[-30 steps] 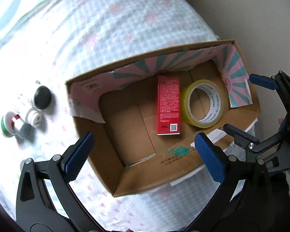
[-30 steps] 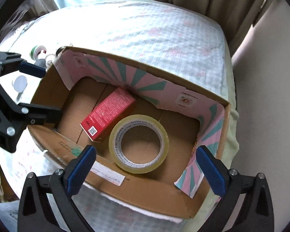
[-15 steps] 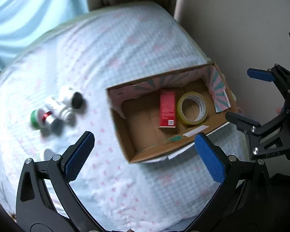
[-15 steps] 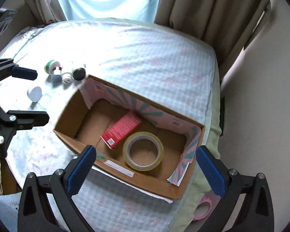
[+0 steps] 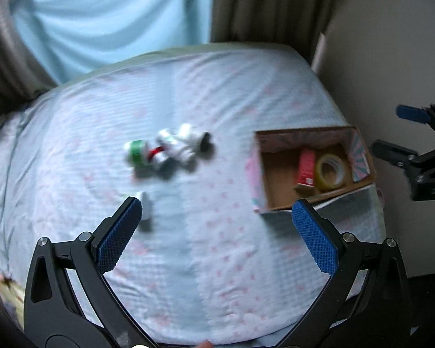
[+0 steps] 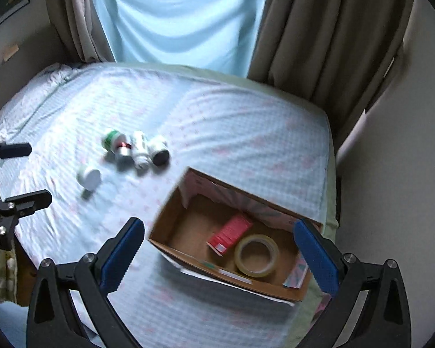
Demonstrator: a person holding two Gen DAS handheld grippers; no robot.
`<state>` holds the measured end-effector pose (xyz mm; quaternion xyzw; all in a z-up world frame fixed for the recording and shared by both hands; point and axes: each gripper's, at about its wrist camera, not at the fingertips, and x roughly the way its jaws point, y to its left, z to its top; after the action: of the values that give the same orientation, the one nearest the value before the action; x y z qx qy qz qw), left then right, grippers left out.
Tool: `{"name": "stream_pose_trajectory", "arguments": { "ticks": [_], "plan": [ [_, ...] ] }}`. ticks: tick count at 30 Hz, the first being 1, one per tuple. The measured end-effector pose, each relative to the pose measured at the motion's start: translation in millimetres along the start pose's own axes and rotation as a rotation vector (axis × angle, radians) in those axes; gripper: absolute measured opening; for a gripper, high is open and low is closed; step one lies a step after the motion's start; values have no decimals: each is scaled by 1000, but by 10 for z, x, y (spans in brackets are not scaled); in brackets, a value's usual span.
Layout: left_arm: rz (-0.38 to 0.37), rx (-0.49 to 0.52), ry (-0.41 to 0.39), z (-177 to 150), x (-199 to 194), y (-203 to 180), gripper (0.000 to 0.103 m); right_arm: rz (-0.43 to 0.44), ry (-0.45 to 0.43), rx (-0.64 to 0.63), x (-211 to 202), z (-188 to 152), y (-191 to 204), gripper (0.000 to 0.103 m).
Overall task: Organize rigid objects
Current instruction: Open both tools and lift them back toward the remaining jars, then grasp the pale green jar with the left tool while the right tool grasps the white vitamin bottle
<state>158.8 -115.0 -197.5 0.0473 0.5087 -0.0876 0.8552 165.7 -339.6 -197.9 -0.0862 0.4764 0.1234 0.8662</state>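
A cardboard box sits on the bed's right side, holding a red carton and a roll of clear tape. A cluster of small bottles lies on the sheet, one with a green band. A white jar lies apart from them. My left gripper is open and empty, high above the sheet. My right gripper is open and empty, high above the box.
The bed has a pale blue checked sheet. Curtains and a light blue drape hang behind it. A wall runs along the bed's right side. A pink tape roll lies beside the box's corner.
Both grippers have pulled up and back from the box. The box now looks small, and the bottles and curtains have come into view. Both stay open.
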Motion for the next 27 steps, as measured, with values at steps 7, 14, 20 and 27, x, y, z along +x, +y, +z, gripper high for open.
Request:
{"name": "stream_pose_trajectory", "arguments": {
  "ticks": [7,14,20,27],
  "plan": [
    [63,-146,-41,-302,-191,869,103,85,-20,11,-7,328,567,103],
    [76,-255,-34,-537,-171,1485,103,160,8,-12,337,665,1159,103],
    [59,-330,12,-671,108,1795,103,205,62,-28,750,922,1464,103],
    [43,-401,62,-721,673,2022,103,212,165,-55,1574,1228,1654,95]
  ]
}}
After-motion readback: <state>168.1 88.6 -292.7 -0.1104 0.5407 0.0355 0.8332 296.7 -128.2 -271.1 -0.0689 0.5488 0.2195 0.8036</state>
